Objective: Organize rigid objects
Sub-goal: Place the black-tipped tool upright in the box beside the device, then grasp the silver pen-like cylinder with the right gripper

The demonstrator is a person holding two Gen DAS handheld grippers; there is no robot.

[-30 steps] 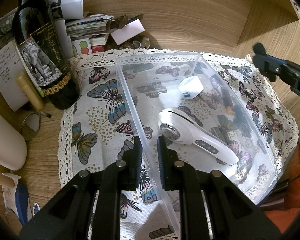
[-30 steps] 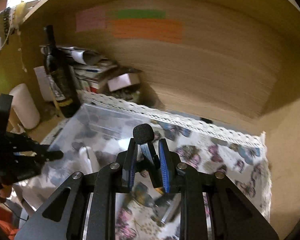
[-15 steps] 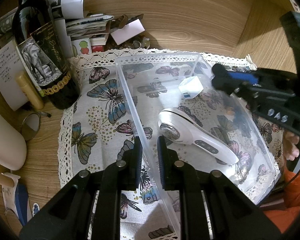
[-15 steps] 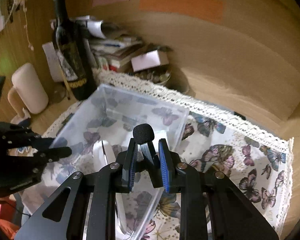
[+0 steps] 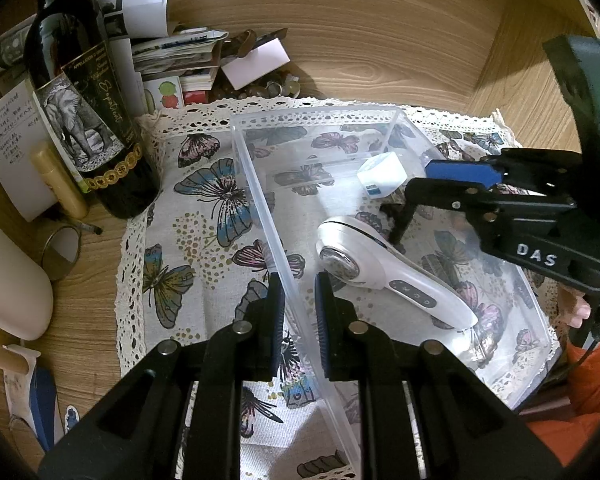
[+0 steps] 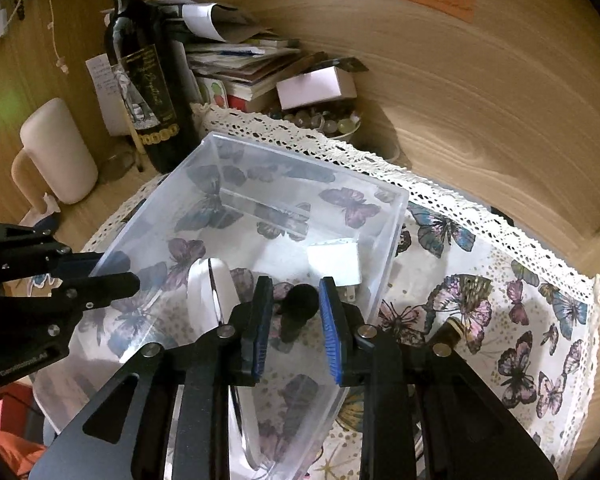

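Microphone (image 6: 298,300) between right claw (image 6: 296,328) pads

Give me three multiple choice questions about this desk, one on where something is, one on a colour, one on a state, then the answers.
1. Where is the wine bottle?
A. Inside the clear bin
B. Upright outside the bin
C. Lying on its side

2. What colour is the handheld device in the bin?
A. White
B. Red
C. Green

3. How are the left tongs?
A. Wide open in the air
B. Shut on the bin's wall
C. Holding the bottle

Answers: B, the bottle stands upright beside the bin; A, the device's body is white; B, the bin's thin wall runs between the closed pads.
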